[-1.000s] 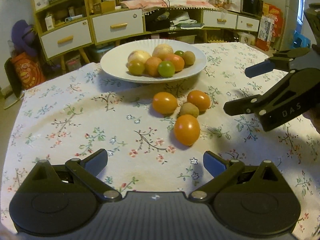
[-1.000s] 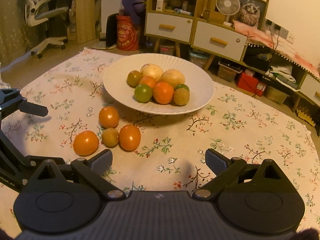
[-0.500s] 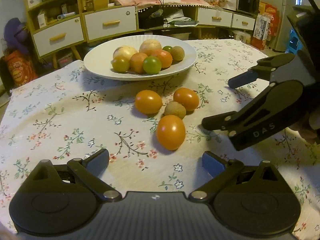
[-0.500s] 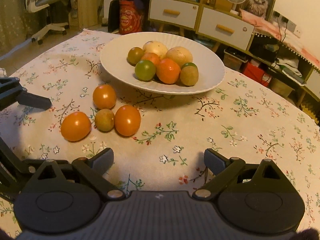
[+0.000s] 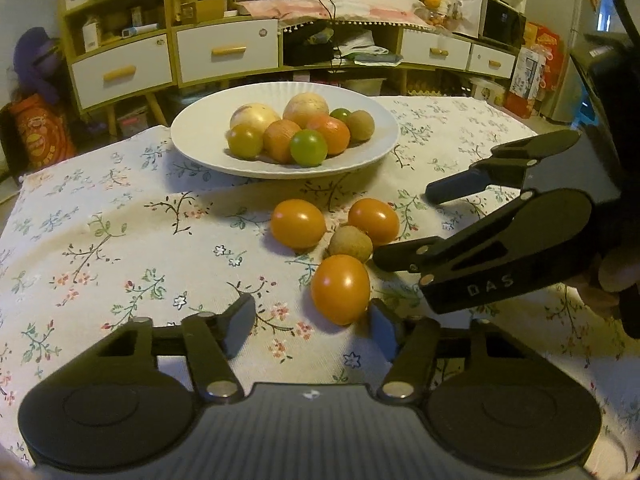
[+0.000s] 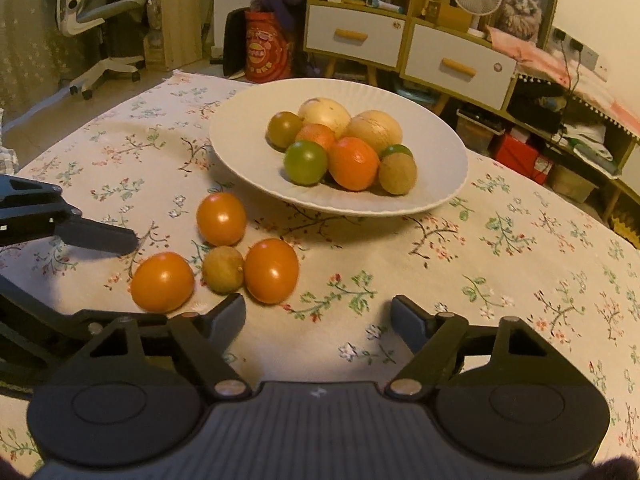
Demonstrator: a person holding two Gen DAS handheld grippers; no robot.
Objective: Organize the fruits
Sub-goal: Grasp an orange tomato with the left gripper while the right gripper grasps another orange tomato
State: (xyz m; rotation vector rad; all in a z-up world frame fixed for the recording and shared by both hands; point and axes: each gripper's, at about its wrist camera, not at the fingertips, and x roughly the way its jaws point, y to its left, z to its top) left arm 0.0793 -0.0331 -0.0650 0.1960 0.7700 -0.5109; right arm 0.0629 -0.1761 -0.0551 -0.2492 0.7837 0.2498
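A white plate (image 5: 192,148) (image 6: 440,184) holds several fruits. Three orange tomatoes and a small brown fruit (image 5: 351,243) (image 6: 223,270) lie loose on the flowered cloth in front of it. My left gripper (image 5: 310,326) (image 6: 120,276) is closing. The nearest tomato (image 5: 340,288) (image 6: 162,280) sits between its fingertips, close to the right one, with no pad pressing on it. My right gripper (image 6: 318,314) (image 5: 403,228) is also closing, over bare cloth. Another tomato (image 6: 272,270) (image 5: 374,220) lies just ahead of its left finger (image 6: 230,314). The third tomato (image 5: 298,223) (image 6: 221,218) lies nearer the plate.
The table has a floral cloth (image 5: 100,240) (image 6: 520,260). Its far edge runs just behind the plate. Cabinets with white drawers (image 5: 228,50) (image 6: 460,66) stand beyond it, and an office chair (image 6: 100,12) is at the far left.
Both grippers' jaws have narrowed. The loose fruits have drawn nearer in both views, and the nearest tomato now sits at the left gripper's fingertips.
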